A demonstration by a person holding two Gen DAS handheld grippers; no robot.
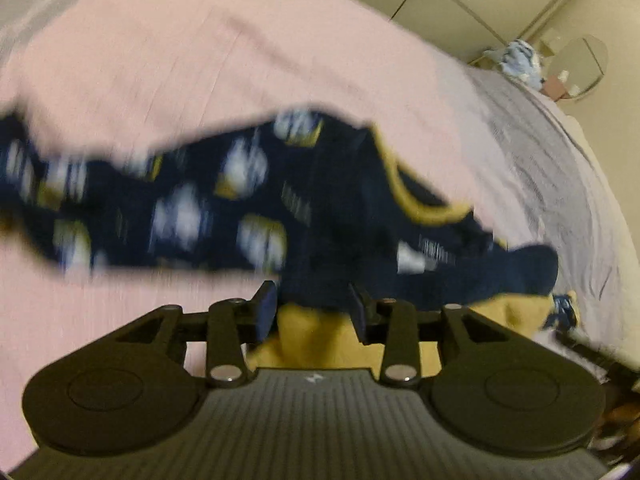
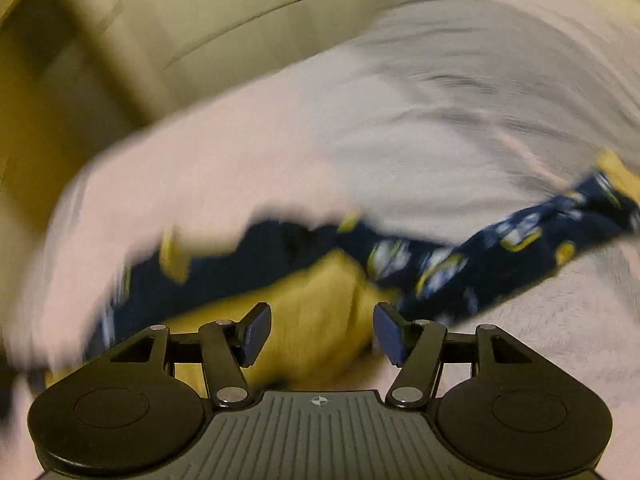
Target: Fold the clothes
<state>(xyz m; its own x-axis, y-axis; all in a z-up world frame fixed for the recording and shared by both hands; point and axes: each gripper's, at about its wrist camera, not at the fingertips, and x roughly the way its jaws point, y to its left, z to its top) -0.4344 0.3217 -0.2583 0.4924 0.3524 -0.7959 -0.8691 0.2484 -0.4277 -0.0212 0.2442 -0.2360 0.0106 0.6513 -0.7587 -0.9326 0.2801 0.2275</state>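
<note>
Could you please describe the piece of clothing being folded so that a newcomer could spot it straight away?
A pink sheet covers the bed. Across it stretches the garment, with yellow fabric between the fingers of the left gripper and of the right gripper. It is the only dark thing there: navy with white and yellow prints, yellow trim and a yellow lining.

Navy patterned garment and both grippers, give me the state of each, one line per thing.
Navy patterned garment: unfolded, stretched out over the pink sheet, motion-blurred.
Left gripper: open, fabric between the fingers.
Right gripper: open, over the yellow part of the garment.
</note>
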